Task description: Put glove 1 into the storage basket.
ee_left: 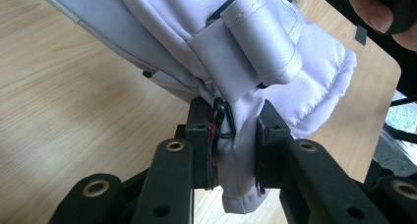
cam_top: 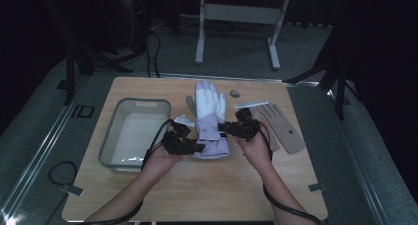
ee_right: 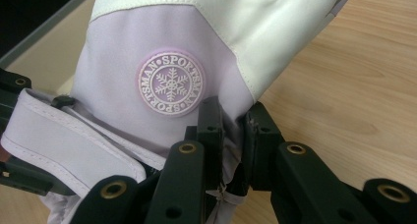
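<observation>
Nearest the camera: cuff of glove (ee_left: 275,52), lilac, padded, pinched at its hem between the jaws of the left gripper (ee_left: 235,157), a small black clip caught at the inner pad.
Glove (cam_top: 210,117): lilac and white, mid-table, long axis 12 to 6, fingers toward 12, cuff toward the person; snowflake badge (ee_right: 170,82) on the back, facing up.
Left gripper (cam_top: 196,147): at 7 o'clock of the glove, clamped on the cuff's left corner.
Right gripper (cam_top: 227,128): at 3 o'clock of the glove, clamped on fabric at the wrist edge just below the badge, also seen at (ee_right: 231,135).
Both hands about equally near; glove slung between them, cuff end apparently raised off the wood.
Bin (cam_top: 114,132): clear, at 9 o'clock of the glove, just beside the left gripper; likely destination, path to it open.
Tan glove (cam_top: 283,128): flat at 3 o'clock, beyond the right hand, apart.
Small round object (cam_top: 235,93): at 1 o'clock, near the fingertips, kind unclear.
Table (cam_top: 197,195): wooden.
</observation>
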`<state>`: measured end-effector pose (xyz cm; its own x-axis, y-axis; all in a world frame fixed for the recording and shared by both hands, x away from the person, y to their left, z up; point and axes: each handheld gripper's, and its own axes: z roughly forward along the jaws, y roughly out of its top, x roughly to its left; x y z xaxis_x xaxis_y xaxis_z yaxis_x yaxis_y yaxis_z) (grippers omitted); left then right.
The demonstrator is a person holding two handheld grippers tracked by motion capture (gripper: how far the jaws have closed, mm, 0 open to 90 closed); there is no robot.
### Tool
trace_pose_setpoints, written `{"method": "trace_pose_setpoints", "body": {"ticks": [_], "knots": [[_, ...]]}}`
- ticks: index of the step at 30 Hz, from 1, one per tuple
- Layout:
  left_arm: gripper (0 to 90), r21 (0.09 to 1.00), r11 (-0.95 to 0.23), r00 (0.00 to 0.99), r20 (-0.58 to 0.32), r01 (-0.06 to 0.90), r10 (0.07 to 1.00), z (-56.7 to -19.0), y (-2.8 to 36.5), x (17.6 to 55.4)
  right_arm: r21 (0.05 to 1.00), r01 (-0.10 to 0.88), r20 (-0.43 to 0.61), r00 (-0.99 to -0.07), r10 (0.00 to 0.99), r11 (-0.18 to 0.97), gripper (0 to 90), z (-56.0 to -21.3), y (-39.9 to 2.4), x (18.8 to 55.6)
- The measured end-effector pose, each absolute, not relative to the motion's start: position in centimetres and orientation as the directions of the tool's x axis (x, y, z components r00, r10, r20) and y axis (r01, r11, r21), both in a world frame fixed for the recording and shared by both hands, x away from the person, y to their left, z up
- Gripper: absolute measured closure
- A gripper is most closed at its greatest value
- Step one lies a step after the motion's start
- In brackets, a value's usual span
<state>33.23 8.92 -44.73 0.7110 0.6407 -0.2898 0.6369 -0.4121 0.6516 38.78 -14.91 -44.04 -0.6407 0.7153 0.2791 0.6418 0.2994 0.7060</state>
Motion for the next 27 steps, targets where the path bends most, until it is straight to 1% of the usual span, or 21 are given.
{"method": "trace_pose_setpoints", "body": {"ticks": [4,5,13,14,16,17,18,20,23,27], "knots": [[73.8,0.650,-0.414,0.710,-0.285,0.637,0.645,-44.5,9.5,33.2,0.710,0.636,0.279,-0.649,0.708,0.304,80.0,-43.8,-14.0,38.9],[73.8,0.649,-0.415,0.707,-0.280,0.638,0.650,-44.2,10.3,33.1,0.710,0.632,0.279,-0.657,0.701,0.310,80.0,-43.6,-13.2,39.0],[73.7,0.646,-0.403,0.689,-0.275,0.649,0.670,-43.1,13.5,32.9,0.717,0.616,0.279,-0.682,0.676,0.326,80.0,-42.8,-10.3,39.4],[73.8,0.644,-0.400,0.683,-0.271,0.653,0.679,-42.9,14.3,32.7,0.719,0.612,0.280,-0.690,0.668,0.331,80.0,-42.6,-9.4,39.5],[73.8,0.644,-0.400,0.683,-0.271,0.653,0.679,-42.9,14.3,32.7,0.720,0.608,0.279,-0.695,0.663,0.334,80.0,-42.5,-8.9,39.6],[73.8,0.643,-0.398,0.678,-0.265,0.654,0.686,-42.6,15.1,32.6,0.720,0.608,0.279,-0.695,0.663,0.334,80.0,-42.5,-8.9,39.6],[73.8,0.641,-0.395,0.672,-0.263,0.657,0.692,-42.4,16.0,32.5,0.722,0.601,0.277,-0.706,0.651,0.344,80.0,-42.2,-7.5,39.7],[73.7,0.642,-0.393,0.669,-0.261,0.659,0.696,-42.3,16.4,32.4,0.721,0.602,0.281,-0.707,0.648,0.344,80.0,-42.1,-7.0,39.7],[73.7,0.640,-0.387,0.661,-0.260,0.664,0.704,-41.9,17.9,32.2,0.725,0.589,0.279,-0.724,0.630,0.356,80.0,-41.7,-5.0,39.8],[73.8,0.639,-0.371,0.647,-0.266,0.673,0.715,-41.7,19.9,31.9,0.727,0.582,0.279,-0.735,0.618,0.364,80.0,-41.6,-3.5,39.9]]}}
